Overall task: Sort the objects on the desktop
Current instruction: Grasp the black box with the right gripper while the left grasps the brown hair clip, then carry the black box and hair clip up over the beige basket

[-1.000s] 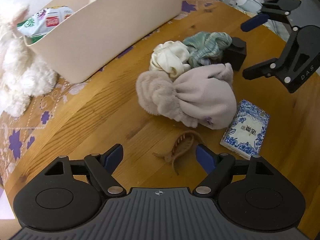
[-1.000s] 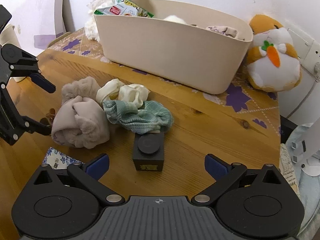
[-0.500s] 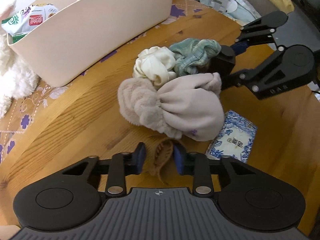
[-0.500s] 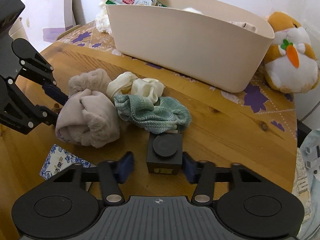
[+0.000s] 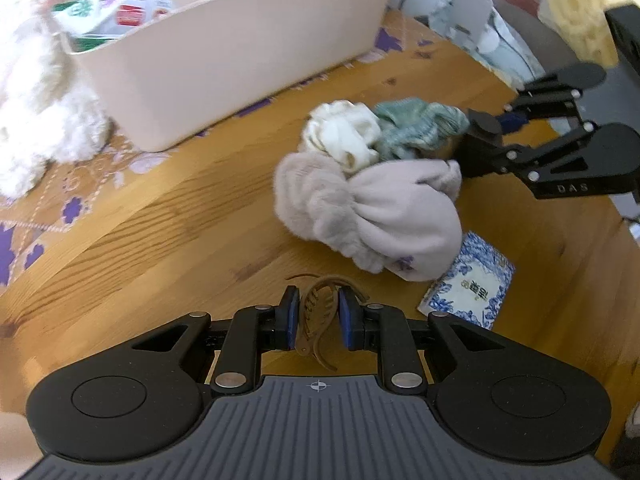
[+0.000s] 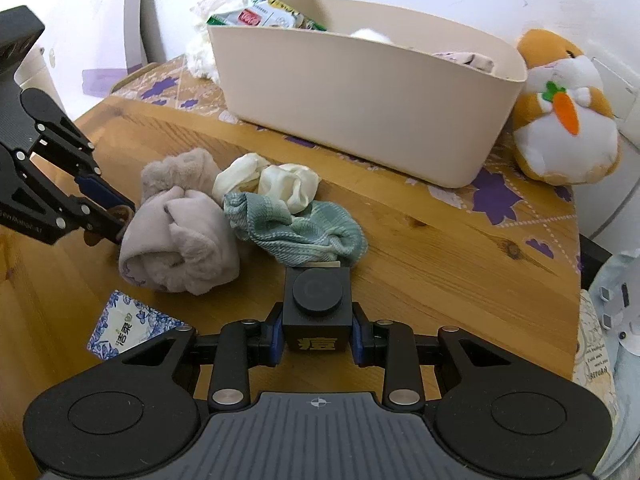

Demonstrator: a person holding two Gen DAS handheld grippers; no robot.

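Observation:
My left gripper (image 5: 319, 305) is shut on a brown hair claw clip (image 5: 316, 320) just above the wooden table (image 5: 160, 216). The jaws of my right gripper (image 6: 317, 332) are closing on a black cube box (image 6: 318, 296) with a round lid, and both pads touch its sides. Between the two grippers lies a pile: a beige fluffy bundle (image 6: 180, 240), a cream scrunchie (image 6: 280, 184) and a green knitted cloth (image 6: 304, 228). A blue-and-white tissue packet (image 5: 468, 280) lies beside the bundle.
A beige storage bin (image 6: 360, 92) holding snack packets and cloth stands at the back on a purple-flowered mat. A white plush (image 5: 36, 100) sits at its left end and an orange plush with a carrot (image 6: 560, 112) at its right. The table edge curves at the right.
Both grippers went from wide open to closed: the left one onto the hair clip, the right one onto the black box. The left wrist view rolled slightly.

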